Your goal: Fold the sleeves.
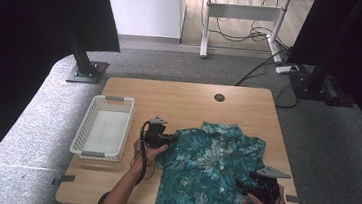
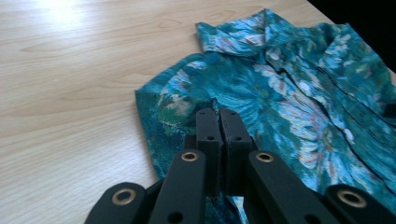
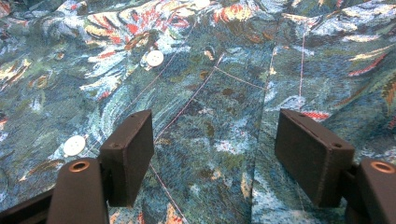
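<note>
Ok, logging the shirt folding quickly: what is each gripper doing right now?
Left gripper: shut; it sits over the floral shirt near the sleeve, whether it pinches cloth cannot be told.
Right gripper: open above the shirt, holding nothing.

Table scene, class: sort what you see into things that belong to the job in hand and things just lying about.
In the job: patterned shirt; left gripper, jaws shut at the sleeve; right gripper, jaws open over the fabric.
Lying about: white basket; floor cables.

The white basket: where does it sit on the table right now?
In the high view, the white basket stands near the left edge of the wooden table, just left of the left hand-held gripper and the teal floral shirt.
</note>
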`<state>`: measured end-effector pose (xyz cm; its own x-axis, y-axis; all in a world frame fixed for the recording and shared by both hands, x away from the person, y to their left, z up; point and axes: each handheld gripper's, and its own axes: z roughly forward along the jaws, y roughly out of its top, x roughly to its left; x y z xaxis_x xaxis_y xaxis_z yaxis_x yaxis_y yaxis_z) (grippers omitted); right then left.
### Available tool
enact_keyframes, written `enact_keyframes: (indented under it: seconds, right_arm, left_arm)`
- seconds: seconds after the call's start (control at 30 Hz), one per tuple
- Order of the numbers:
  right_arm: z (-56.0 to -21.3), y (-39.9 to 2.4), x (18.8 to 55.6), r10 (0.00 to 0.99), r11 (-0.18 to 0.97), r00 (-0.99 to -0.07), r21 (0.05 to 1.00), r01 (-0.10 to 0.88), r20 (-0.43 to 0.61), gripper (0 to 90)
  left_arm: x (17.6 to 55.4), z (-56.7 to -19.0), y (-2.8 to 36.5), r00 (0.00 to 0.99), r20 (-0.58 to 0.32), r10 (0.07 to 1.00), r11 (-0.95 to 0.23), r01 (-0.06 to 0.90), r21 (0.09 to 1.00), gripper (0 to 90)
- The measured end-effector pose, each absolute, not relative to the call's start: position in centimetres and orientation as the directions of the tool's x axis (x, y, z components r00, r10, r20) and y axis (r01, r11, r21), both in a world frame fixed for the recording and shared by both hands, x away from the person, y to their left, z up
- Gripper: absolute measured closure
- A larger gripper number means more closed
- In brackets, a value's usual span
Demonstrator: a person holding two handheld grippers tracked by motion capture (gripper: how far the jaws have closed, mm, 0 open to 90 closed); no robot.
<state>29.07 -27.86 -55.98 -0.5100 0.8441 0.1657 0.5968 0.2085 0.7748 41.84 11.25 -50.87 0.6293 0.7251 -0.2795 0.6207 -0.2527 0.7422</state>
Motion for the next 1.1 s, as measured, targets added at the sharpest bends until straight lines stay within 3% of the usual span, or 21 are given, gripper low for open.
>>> enact_keyframes:
  seconds: [0.73,1.1]
  right_arm:
    - [-56.0,-27.8,29.1,0.845,0.208,-0.509,0.775,0.597,0.166,27.9]
    - [-56.0,-27.8,29.1,0.845,0.208,-0.509,0.775,0.597,0.166,27.9]
  left_arm:
    - [41.1,-51.3,11.1,0.679,-0.312,0.664,-0.266,0.605,0.75,87.4]
    - [41.7,-51.1,8.6,0.675,-0.325,0.662,-0.257,0.613,0.747,87.3]
